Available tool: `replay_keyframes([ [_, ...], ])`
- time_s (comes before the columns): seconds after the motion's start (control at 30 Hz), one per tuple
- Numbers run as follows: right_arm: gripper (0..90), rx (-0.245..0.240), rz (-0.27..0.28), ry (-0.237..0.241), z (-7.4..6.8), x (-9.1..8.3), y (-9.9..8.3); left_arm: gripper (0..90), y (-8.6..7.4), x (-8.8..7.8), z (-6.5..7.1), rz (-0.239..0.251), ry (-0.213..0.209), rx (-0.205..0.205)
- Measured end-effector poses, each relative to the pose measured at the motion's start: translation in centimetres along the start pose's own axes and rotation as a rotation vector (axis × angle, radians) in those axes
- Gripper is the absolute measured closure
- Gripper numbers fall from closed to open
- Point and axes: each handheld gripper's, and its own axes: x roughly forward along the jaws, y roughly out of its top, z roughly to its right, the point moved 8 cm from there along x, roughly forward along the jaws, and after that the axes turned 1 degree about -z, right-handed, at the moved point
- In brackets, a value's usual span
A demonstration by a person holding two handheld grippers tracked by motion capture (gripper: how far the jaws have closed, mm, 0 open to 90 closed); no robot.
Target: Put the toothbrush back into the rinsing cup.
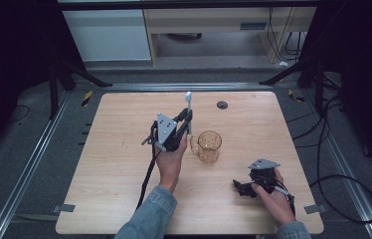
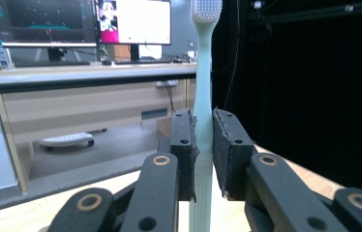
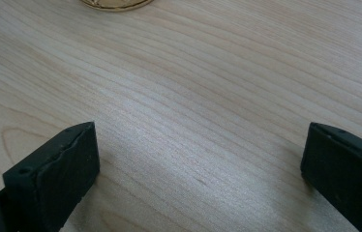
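The left tool (image 1: 188,121) clamps a pale toothbrush (image 1: 189,107) by its handle, both pads pressed flat against it, the brush standing upright with its bristled head at the top. In the high view it is held above the wooden tabletop (image 1: 124,164), just to the left of an amber glass mug (image 1: 209,146) that stands near the middle. The right tool (image 1: 243,188) rests low on the tabletop near the front right, its jaws spread wide with nothing between them.
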Motion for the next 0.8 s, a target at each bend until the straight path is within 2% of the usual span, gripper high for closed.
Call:
replay_keyframes([
  [0.2, 0.6, 0.000, 0.000, -0.001, 0.0, 0.0, 0.0, 78.7, -0.5, 0.0, 0.5, 0.037, -0.008, -0.013],
  [0.3, 0.6, 0.000, 0.000, 0.000, 0.0, 0.0, 0.0, 78.7, -0.9, 0.0, 0.6, 0.039, -0.010, -0.028],
  [0.8, 0.6, 0.001, 0.000, 0.000, 0.0, 0.0, 0.0, 78.7, -2.3, 0.4, 1.1, 0.028, -0.022, -0.040],
])
